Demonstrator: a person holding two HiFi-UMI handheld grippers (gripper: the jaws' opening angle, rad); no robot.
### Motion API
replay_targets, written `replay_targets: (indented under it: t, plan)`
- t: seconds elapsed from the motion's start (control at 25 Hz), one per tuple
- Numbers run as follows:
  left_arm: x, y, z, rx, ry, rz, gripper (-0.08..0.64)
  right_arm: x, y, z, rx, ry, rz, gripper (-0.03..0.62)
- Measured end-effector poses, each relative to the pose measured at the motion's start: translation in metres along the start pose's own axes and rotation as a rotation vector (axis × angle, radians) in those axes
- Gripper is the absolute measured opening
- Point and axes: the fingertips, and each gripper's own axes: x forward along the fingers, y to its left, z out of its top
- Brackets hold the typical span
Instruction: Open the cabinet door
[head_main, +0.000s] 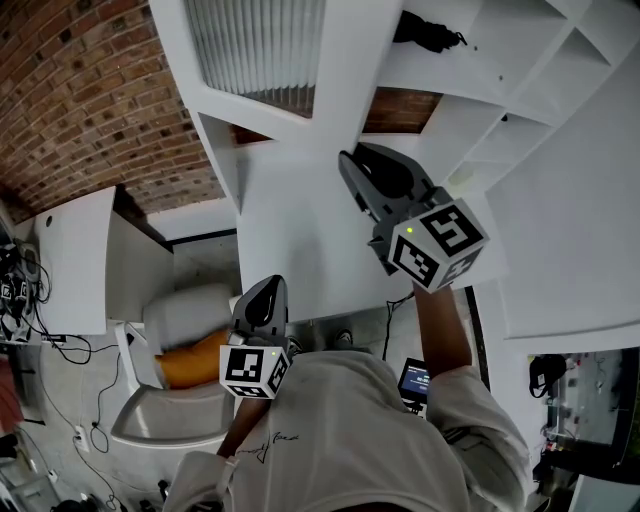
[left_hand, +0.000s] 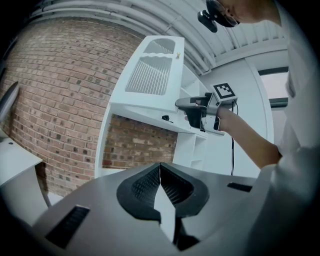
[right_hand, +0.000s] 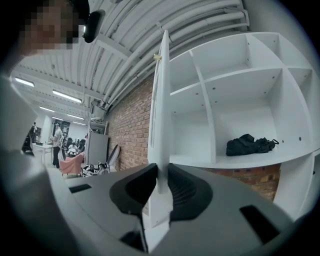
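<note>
Jaws of right gripper (right_hand: 159, 187) pinch cabinet door (right_hand: 161, 100) edge between them.

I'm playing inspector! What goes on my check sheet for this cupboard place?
Surface: white shelf, bare apart from one bundle.
Job's things: cabinet door stands swung open, seen edge-on in the right gripper view.
Clutter: black bundle lying on the shelf.
Grippers: right gripper has its fingers clamped on the door's edge; left gripper is shut, empty and touching nothing.
Cables: loose cables on the floor at the left.
Surroundings: brick wall; a grey seat with an orange thing on it.
</note>
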Motion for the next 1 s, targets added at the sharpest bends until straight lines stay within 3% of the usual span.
replay_targets:
  t: [0.56, 1.0]
  plan:
    - [0.005, -0.002, -0.004, -0.015, 0.015, -0.019, 0.015, -0.007, 0.023, 0.000, -0.012, -0.002, 0.071, 0.074]
    - [0.002, 0.001, -0.005, -0.028, 0.009, -0.009, 0.015, -0.013, 0.050, 0.001, -0.038, -0.005, 0.174, 0.074]
